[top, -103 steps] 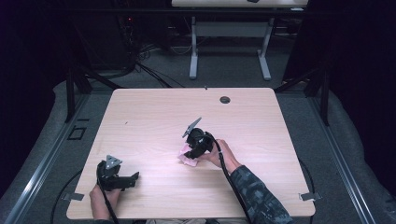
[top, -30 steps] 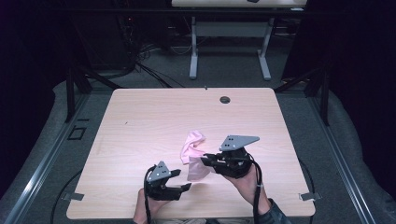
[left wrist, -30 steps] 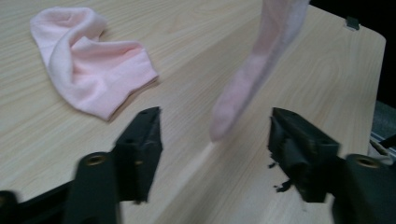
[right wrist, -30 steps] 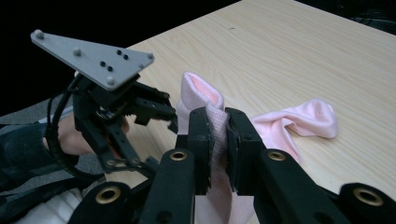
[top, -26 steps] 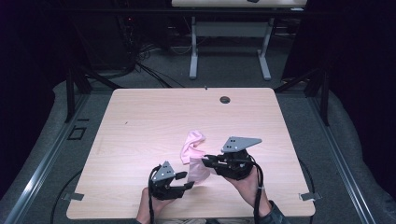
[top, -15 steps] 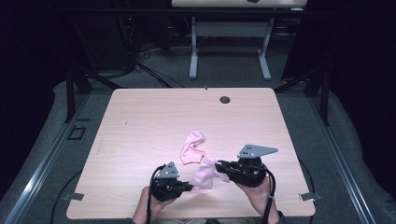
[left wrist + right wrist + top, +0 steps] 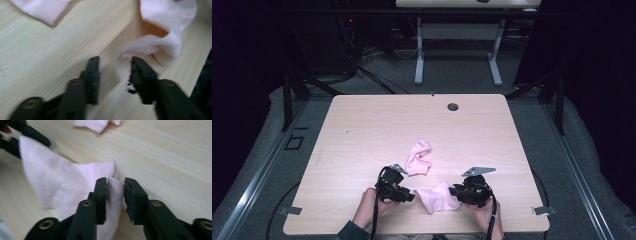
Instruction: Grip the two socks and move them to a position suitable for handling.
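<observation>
Two pink socks lie on the wooden table [image 7: 362, 130]. One sock [image 7: 418, 157] rests crumpled near the middle. The other sock [image 7: 439, 197] lies near the front edge between both grippers. My right gripper [image 7: 454, 192] is shut on that sock's edge; in the right gripper view the cloth [image 7: 62, 185] sits pinched between the jaws of the right gripper [image 7: 115, 182]. My left gripper [image 7: 409, 195] is open just left of it. In the left gripper view, that open gripper [image 7: 113, 62] stands just short of the sock's open cuff [image 7: 160, 42], with nothing between the jaws.
A dark round grommet [image 7: 453, 106] sits at the table's far edge. The crumpled sock's end [image 7: 42, 8] lies beyond the left jaws. The table's front edge is close below both hands. Another table's legs [image 7: 418, 55] stand on the floor behind.
The right gripper has pulled one sock away from the other, toward the front edge and to the right. The left gripper has shifted slightly right, up to that sock.
</observation>
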The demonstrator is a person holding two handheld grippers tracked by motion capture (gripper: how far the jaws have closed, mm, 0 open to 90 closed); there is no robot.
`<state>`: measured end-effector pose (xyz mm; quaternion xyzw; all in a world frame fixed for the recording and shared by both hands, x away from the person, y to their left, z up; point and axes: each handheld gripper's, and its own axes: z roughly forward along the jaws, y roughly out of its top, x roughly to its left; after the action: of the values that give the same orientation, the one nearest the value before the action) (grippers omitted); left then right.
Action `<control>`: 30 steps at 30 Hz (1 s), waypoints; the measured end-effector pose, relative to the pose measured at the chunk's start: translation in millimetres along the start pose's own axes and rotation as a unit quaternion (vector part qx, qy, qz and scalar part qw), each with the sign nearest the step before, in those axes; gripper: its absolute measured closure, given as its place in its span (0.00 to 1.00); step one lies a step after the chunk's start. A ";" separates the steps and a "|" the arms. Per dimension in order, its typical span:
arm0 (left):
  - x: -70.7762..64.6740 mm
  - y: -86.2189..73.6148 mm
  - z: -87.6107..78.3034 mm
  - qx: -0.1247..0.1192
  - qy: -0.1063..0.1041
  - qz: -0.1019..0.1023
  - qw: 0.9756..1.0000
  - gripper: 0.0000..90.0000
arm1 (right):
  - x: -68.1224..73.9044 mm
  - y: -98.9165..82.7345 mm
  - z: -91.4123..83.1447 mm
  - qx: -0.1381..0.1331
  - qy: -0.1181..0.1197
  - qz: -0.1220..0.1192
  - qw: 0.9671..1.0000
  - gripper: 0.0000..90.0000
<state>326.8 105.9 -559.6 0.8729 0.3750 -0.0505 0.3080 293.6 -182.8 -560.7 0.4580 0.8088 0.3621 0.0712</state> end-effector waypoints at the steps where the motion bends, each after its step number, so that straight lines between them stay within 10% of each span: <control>1: -2.4 -2.7 -3.7 -0.016 0.002 -0.003 1.000 0.55 | -1.4 -2.2 1.4 0.006 -0.011 -0.002 1.000 0.69; 13: -2.1 -6.4 0.0 -0.040 -0.003 0.030 0.999 0.49 | 1.2 2.2 11.8 0.023 -0.015 -0.083 0.996 0.66; 16: -3.0 -4.1 4.0 -0.048 -0.001 0.037 0.998 0.57 | 2.5 -0.9 14.4 0.026 -0.015 -0.085 0.996 0.73; 21: -2.8 4.0 14.4 -0.056 -0.060 0.056 0.995 0.98 | 2.3 -3.6 13.6 0.021 -0.012 -0.084 0.996 0.89; 30: -7.4 0.5 -2.9 -0.029 -0.051 0.028 0.998 0.99 | -3.4 -12.2 5.9 0.001 -0.032 -0.042 0.999 0.92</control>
<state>321.5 102.7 -554.7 0.8701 0.3356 -0.0754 0.3530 289.8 -186.4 -573.6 0.4350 0.8249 0.3433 0.1114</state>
